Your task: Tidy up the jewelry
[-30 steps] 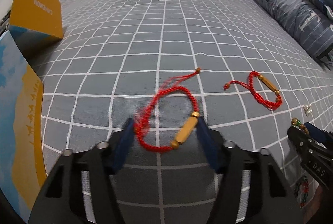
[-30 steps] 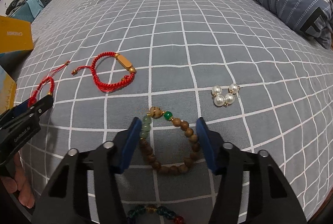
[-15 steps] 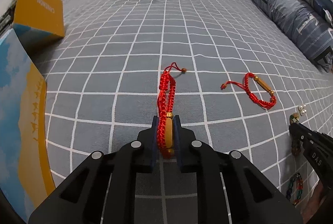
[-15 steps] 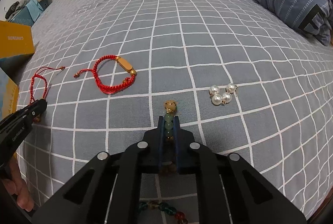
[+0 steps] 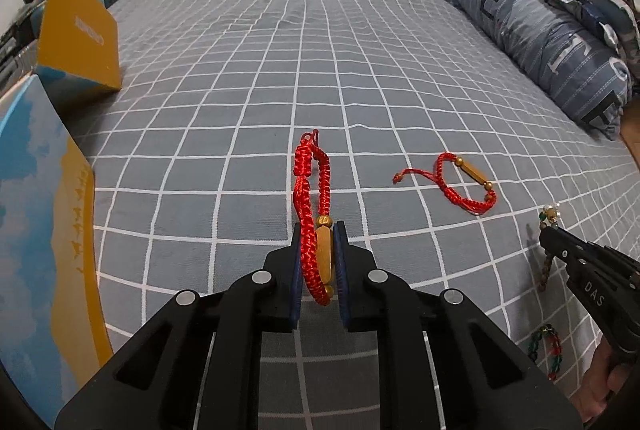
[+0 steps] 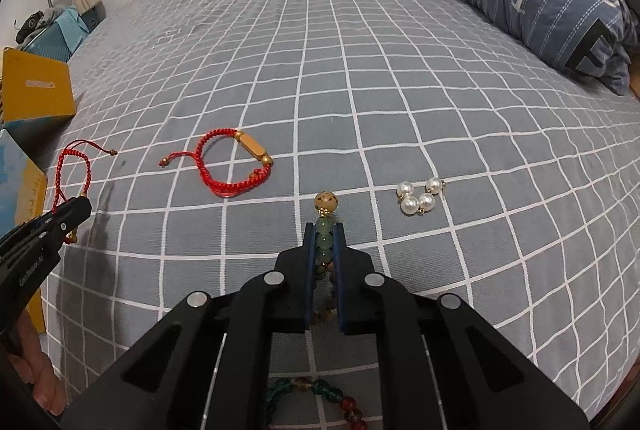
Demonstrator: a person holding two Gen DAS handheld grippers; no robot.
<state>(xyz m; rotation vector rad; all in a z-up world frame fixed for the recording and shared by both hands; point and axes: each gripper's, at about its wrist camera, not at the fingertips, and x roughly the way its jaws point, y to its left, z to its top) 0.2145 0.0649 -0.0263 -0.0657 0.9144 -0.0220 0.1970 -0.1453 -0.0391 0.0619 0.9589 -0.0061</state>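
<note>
Jewelry is spread over the checked bedspread (image 6: 360, 78), and 2 pieces of it are now held. The left gripper (image 5: 319, 262), which stood wide open around the red cord bracelet (image 5: 314, 198) 1 second ago, is now pressed together on that bracelet's gold tube, with the cord loop squeezed flat and sticking out ahead of the tips. The right gripper (image 6: 323, 258), likewise open 1 second ago, is now clamped on the wooden bead bracelet (image 6: 325, 230), its green beads pinched between the tips and 1 speckled gold bead poking out in front. Both pieces appear raised off the bedspread, though this cannot be told for certain. A second red bracelet (image 6: 236, 162) is left lying on the bedspread, between the 2 grippers, and the pearl cluster (image 6: 419, 197) lies just right of the right gripper. A string of coloured beads (image 6: 320, 392) lies under the right gripper. The yellow box (image 5: 78, 30) stands far left of the left gripper. The grasping step is judged done; carrying both pieces to a storage place likely comes next.
</note>
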